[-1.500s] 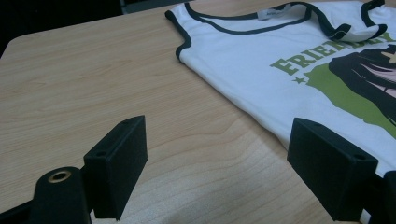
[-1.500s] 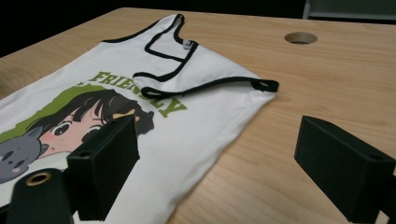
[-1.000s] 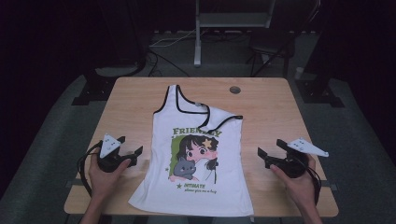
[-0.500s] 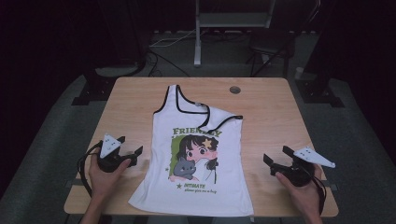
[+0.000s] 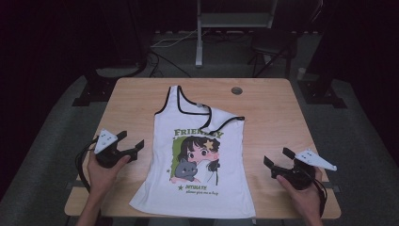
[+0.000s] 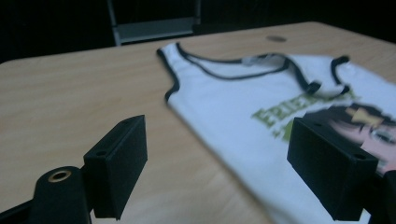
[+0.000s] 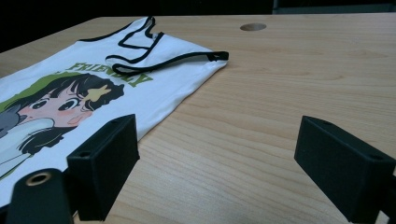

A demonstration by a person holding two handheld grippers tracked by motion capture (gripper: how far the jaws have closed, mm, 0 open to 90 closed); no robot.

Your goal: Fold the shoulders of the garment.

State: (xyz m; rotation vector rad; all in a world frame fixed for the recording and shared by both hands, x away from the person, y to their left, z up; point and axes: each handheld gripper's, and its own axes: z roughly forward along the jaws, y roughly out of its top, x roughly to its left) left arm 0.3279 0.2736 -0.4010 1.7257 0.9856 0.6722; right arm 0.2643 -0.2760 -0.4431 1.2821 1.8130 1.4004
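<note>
- So the white tank top (image 5: 197, 160) is lying flat, print side up, down the middle of the wooden table (image 5: 268, 122), with its hem near the person's edge. One strap (image 5: 226, 120) is flopped over onto the chest instead of lying straight.
- Left gripper (image 5: 134, 142) sits just off the shirt's left side with its jaws spread wide, nothing in them. Right gripper (image 5: 277, 160) is farther out on bare wood to the right, jaws also wide apart and empty.
- What could go sideways: if a jaw comes down on that folded strap and the body fabric together, it'd probably pinch two layers and drag the whole top crooked.
- The cloth lies flush on the wood, so a low jaw might just push the edge and bunch it up rather than get under it.
- Pulling from one side alone would likely slide the shirt toward the table edge.
- Hard to see: the left gripper view is blurry, so I can't really tell how close its right jaw is to the fabric edge. The small lettering under the cartoon print is unreadable too.
</note>
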